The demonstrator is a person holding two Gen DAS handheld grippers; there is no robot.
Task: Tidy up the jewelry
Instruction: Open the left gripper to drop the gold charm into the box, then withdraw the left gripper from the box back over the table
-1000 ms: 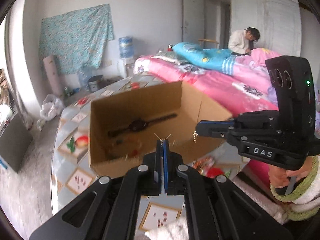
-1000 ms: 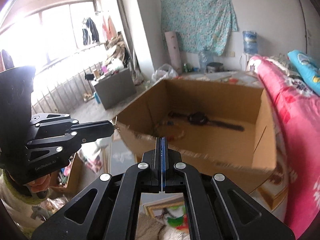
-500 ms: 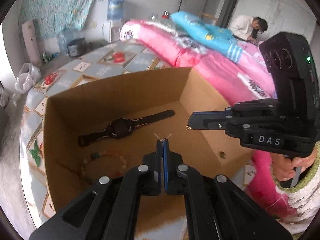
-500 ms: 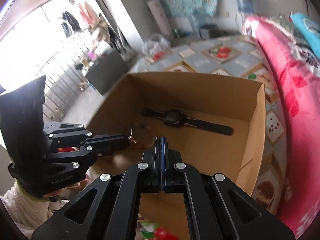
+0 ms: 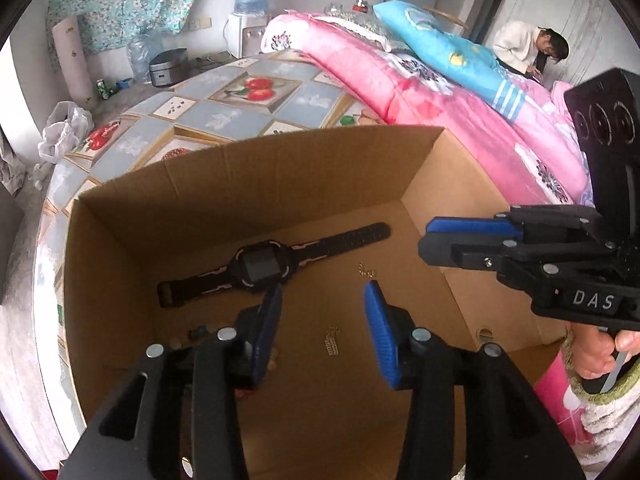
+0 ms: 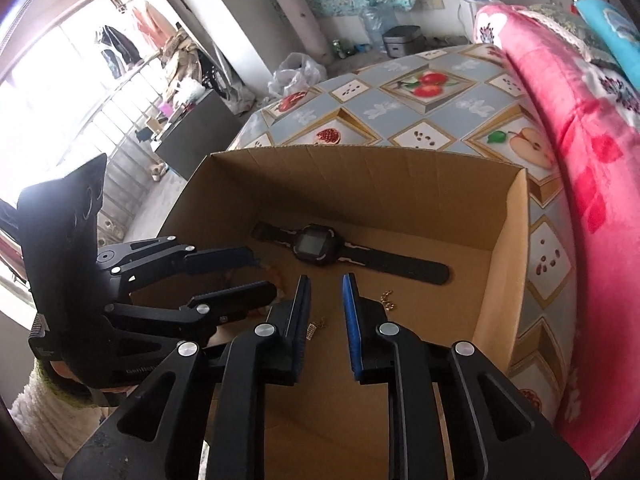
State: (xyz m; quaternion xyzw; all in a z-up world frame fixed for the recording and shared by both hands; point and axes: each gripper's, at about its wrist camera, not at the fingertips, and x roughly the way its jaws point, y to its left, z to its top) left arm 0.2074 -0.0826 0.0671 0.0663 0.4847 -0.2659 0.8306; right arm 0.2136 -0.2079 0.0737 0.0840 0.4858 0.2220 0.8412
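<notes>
An open cardboard box [image 5: 256, 184] [image 6: 360, 168] stands on the tiled table. On its floor lie a black wristwatch [image 5: 264, 268] [image 6: 320, 246], a small gold earring [image 5: 366, 270] [image 6: 387, 300], a second gold earring [image 5: 333, 341] [image 6: 314, 329] and a bead bracelet [image 5: 200, 333], mostly hidden behind my left fingers. My left gripper [image 5: 322, 304] [image 6: 256, 276] is open and empty above the box floor. My right gripper [image 6: 326, 286] [image 5: 430, 238] is open and empty over the box's right side.
The box sits on a round table [image 6: 420, 92] with a fruit-pattern cloth. A pink quilt [image 5: 420, 92] [image 6: 592, 160] lies along the right. A person [image 5: 528, 46] sits far back right. A water dispenser [image 5: 248, 20] stands at the wall.
Both grippers have moved down over the box and opened. The two earrings they held now lie on the box floor.
</notes>
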